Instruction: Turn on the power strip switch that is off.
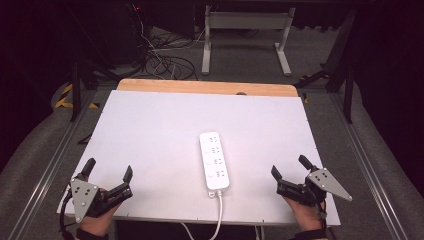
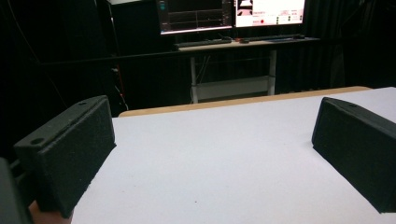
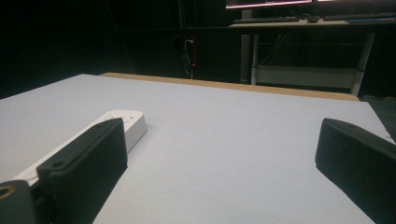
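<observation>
Power strip (image 1: 215, 161), white with four rows of sockets, is lying lengthwise on a white table surface (image 1: 150, 130), slightly right of centre in the lower half of the high view, its white cord (image 1: 218, 215) running off the near table edge at the bottom of the frame. In the lower left corner of that view, the left gripper (image 1: 108, 170) is sitting near the table's near edge, held by a hand (image 1: 95, 222), its two black jaws released and spread wide apart, gripping nothing. In the lower right corner, the right gripper (image 1: 289, 167) is resting the same way in the other hand (image 1: 306, 212), jaws likewise spread and empty. Both grippers are well apart from the power strip, one on each side. In the left gripper view, the jaws are rising at the left and right edges with bare white table between them; monitors (image 2: 231, 14) are glowing on a desk across the top. In the right gripper view, the power strip (image 3: 122, 122) is showing at middle left, partly behind the left-hand jaw. A wooden strip (image 1: 205, 87) is edging the table's far side.
</observation>
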Motion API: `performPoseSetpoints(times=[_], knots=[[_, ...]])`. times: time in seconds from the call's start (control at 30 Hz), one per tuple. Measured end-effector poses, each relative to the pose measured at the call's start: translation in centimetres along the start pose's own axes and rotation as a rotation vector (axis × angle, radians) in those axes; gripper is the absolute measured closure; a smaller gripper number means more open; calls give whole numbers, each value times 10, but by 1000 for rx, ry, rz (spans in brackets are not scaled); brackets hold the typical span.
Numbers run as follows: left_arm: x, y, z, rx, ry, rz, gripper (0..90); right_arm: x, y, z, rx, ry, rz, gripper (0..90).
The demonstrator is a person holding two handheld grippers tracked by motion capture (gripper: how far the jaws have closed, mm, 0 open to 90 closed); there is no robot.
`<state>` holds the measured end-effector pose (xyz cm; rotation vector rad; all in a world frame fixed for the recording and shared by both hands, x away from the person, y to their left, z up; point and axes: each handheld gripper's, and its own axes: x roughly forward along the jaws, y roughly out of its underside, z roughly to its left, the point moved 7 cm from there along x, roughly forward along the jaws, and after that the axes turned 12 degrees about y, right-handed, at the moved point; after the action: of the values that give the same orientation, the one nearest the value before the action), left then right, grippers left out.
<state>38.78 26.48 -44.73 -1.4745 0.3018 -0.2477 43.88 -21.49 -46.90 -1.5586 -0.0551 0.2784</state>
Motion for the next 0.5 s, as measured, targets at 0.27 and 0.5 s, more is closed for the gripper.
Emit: performPoseSetpoints(times=[0.27,0.5], knots=[[-1,0,1,0,-2,-4,0,1,0,2,3,-6,5,29],[-1,0,0,2,0,0,0,4,1,-1,55,15,34,33]])
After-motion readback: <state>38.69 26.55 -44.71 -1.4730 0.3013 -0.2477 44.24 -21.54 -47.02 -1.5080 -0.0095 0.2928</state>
